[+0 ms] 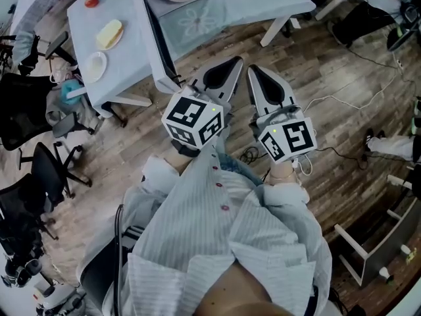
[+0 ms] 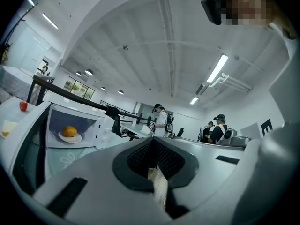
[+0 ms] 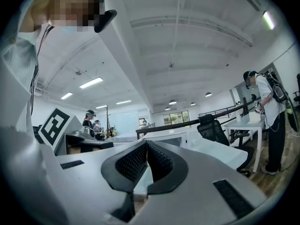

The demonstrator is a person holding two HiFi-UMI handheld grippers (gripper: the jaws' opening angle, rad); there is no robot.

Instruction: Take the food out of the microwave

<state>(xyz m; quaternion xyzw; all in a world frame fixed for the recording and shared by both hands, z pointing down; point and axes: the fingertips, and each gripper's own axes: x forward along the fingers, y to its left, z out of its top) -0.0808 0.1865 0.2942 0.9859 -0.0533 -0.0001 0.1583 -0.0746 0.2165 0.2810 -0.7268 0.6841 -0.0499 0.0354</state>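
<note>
The ribbed fingers [image 2: 140, 157] of the left gripper [image 1: 229, 63] are pressed together with nothing between them, and the fingers [image 3: 133, 162] of the right gripper [image 1: 254, 70] are likewise clenched empty. The two tools are held side by side at the person's chest, pointing level above a wood floor [image 1: 316, 91]. Ahead of the left fingers and off to their left, well apart from them, a white microwave [image 2: 96, 125] stands with its door [image 2: 26, 149] swung open. Inside, an orange-coloured round piece of food [image 2: 69, 131] sits on a small white plate [image 2: 71, 138], untouched. Farther left of the fingers, beyond the door, a white table [image 1: 122, 12] carries a small red fruit [image 1: 91, 0], a yellow item on a dish [image 1: 110, 34] and a bare dish [image 1: 96, 65]. Straight beyond the left fingertips, people [image 2: 161, 121] stand at desks under strip lights. To the right of the right fingers, another person [image 3: 269, 121] stands beside a white desk [image 3: 243, 124] and a black office chair [image 3: 213, 128].
</note>
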